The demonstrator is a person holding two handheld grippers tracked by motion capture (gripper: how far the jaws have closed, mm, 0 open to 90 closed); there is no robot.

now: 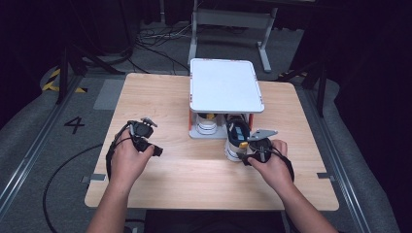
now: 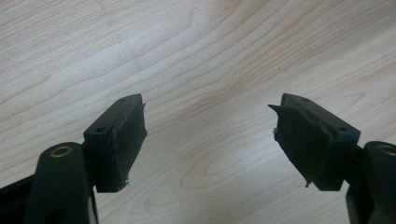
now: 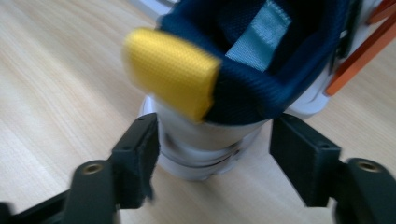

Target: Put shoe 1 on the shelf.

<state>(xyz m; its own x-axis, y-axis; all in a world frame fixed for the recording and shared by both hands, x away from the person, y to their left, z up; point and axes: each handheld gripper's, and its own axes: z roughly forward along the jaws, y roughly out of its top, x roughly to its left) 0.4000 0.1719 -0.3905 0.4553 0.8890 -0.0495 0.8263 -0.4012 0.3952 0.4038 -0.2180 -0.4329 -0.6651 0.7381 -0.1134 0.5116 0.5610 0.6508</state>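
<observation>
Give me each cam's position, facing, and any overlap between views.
High view: above the person's side, looking forward and down on the table; forearms, both hands.
Left gripper view: on the left gripper, aimed at bare tabletop; open fingers.
Right gripper view: on the right gripper, aimed at the shoe; its fingers flank the heel.
Shared: shoe and rack in high and right gripper views.

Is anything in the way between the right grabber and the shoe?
Nothing visible. The right gripper already has its open jaws on either side of the heel of the white and navy shoe, which stands on the wooden table in front of the white rack. Whether the pads touch it is unclear.
</observation>
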